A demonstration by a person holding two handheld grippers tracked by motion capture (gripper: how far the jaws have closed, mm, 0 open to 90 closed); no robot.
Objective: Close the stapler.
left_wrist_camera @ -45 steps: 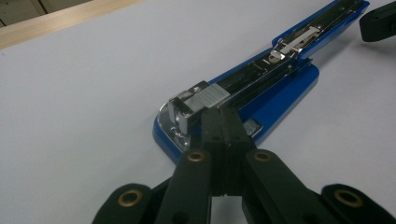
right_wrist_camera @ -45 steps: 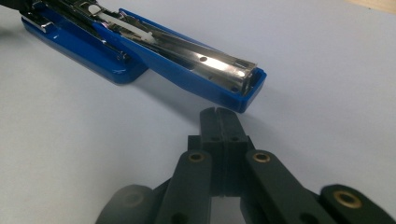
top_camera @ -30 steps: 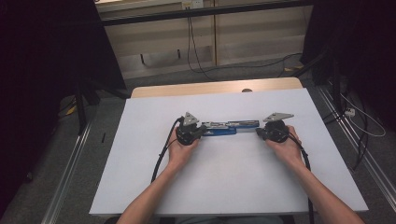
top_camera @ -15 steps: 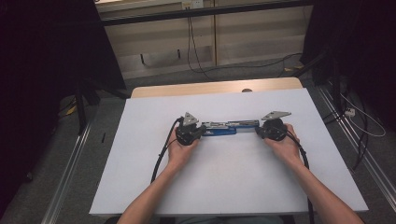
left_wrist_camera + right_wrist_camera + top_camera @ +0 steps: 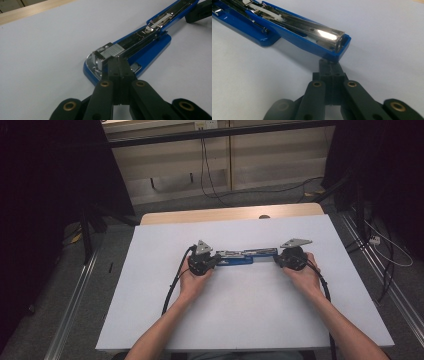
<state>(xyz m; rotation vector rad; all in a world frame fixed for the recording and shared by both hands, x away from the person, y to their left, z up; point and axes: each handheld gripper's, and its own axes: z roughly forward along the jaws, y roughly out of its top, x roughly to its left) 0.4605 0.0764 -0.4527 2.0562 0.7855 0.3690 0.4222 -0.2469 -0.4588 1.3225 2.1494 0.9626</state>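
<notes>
Left gripper (image 5: 216, 260): its jaws are sitting pressed together with nothing between them, the tips touching the metal front end of the stapler's base half.
Right gripper (image 5: 276, 259): its jaws are likewise sitting closed and empty, the tips meeting the blue end of the stapler's swung-out top arm.
Stapler (image 5: 245, 256): a blue stapler is lying opened out flat in a line between the two grippers, its metal staple channel facing up.
Hands: the left hand (image 5: 192, 282) and right hand (image 5: 305, 277) are each wrapping a gripper body.
Table (image 5: 240, 325): a white sheet is covering it, with a wooden edge showing at the far side.
</notes>
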